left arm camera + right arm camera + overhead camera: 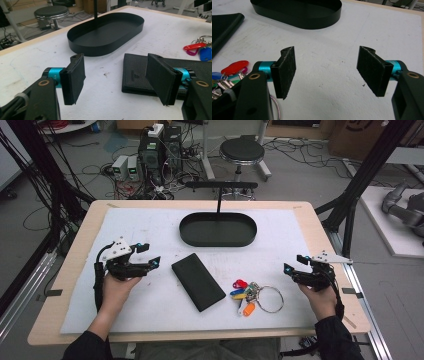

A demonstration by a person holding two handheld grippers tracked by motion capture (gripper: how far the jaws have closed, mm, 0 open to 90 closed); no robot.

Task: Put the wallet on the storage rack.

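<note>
A: Largest first: we see a white mat (150, 227) on the table, with an oval black tray (218, 229) at twelve o'clock.

B: At centre we find the black wallet (198, 281), its long axis running eleven to five. Keys (247, 295) lie at four o'clock, just beside it.

A: Our left gripper (149, 255) at nine and right gripper (294, 263) at three hover with jaws spread, empty, bare mat around each.

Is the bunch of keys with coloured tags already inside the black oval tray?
No, the bunch of keys lies on the white mat, nearer the person than the black oval tray.

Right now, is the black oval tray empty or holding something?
Empty. The black oval tray shows a bare floor; the wallet and key bunch lie outside it on the white mat.
</note>
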